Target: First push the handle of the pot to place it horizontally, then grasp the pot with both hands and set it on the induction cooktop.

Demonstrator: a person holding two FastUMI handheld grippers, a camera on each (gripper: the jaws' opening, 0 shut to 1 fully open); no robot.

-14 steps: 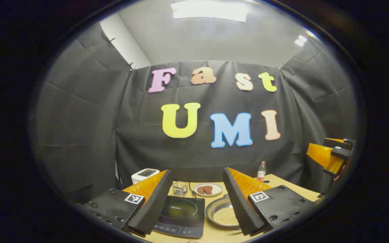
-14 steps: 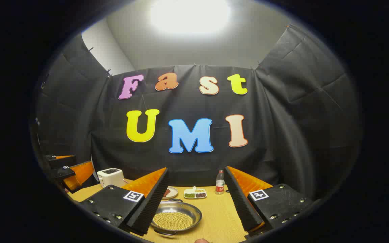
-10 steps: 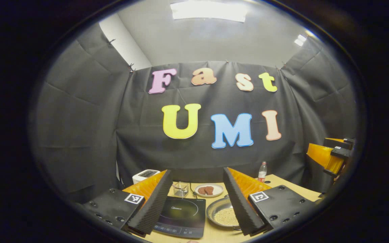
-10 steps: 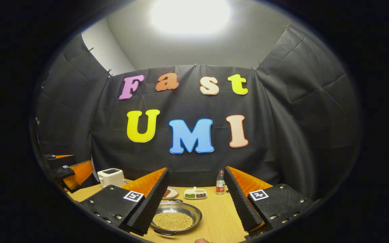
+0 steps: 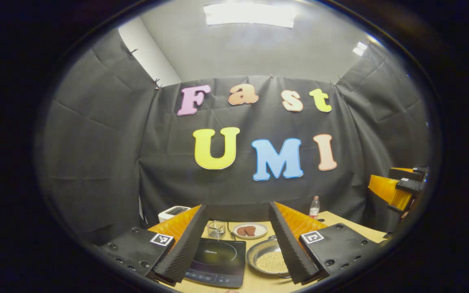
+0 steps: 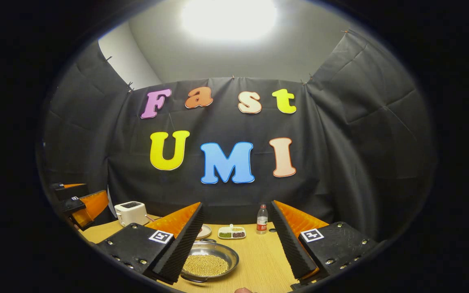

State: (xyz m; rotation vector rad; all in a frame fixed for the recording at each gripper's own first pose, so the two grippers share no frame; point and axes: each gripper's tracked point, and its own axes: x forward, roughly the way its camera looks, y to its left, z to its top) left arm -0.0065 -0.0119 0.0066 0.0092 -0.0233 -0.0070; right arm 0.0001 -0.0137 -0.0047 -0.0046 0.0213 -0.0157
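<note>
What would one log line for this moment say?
left tongs: open, above table | right tongs: open | pot: on table, beside cooktop, untouched

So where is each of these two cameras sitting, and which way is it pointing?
Left gripper view: rides on the left claw, looking forward across the table at the induction cooktop and the pot; its own two fingers spread at the bottom, the other claw at the right edge.
Right gripper view: rides on the right claw, facing the same wall, above the pot; own fingers spread, the left claw at the left edge.
Both views share the pot, bottle and toaster.
</note>
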